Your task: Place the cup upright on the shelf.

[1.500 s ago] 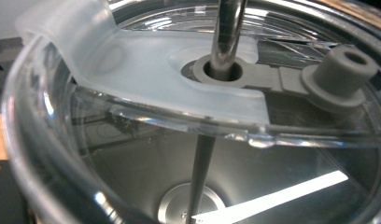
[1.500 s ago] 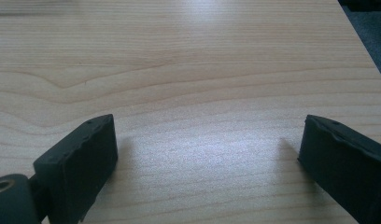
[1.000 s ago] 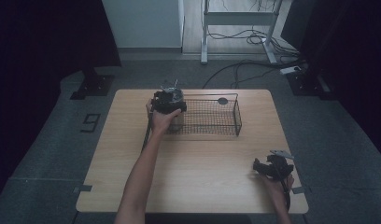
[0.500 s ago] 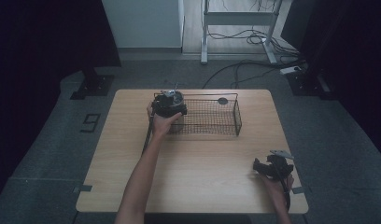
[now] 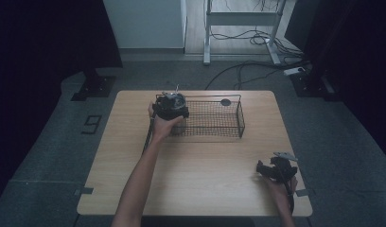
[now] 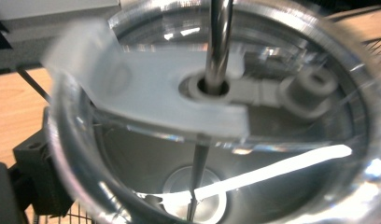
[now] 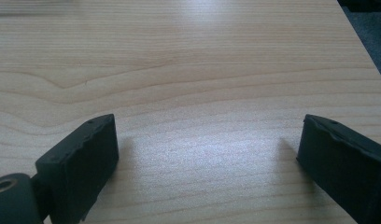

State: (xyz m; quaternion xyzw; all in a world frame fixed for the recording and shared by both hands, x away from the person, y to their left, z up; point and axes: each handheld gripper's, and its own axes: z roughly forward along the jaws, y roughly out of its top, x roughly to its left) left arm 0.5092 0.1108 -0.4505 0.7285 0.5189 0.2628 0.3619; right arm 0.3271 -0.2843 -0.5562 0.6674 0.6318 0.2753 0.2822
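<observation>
The left tool (image 5: 171, 108) sits at the wire basket's (image 5: 214, 124) left end, its jaws just opening around a clear lidded cup (image 6: 216, 121) with a metal straw – grip unclear. The right tool (image 5: 276, 170) rests on the worktop (image 5: 200, 179) (near corner), jaws wide apart – holding nothing.

A cup (image 5: 175, 102) stands in the left end of the wire basket (image 5: 214, 120) on the table's (image 5: 196, 179) far half.
</observation>
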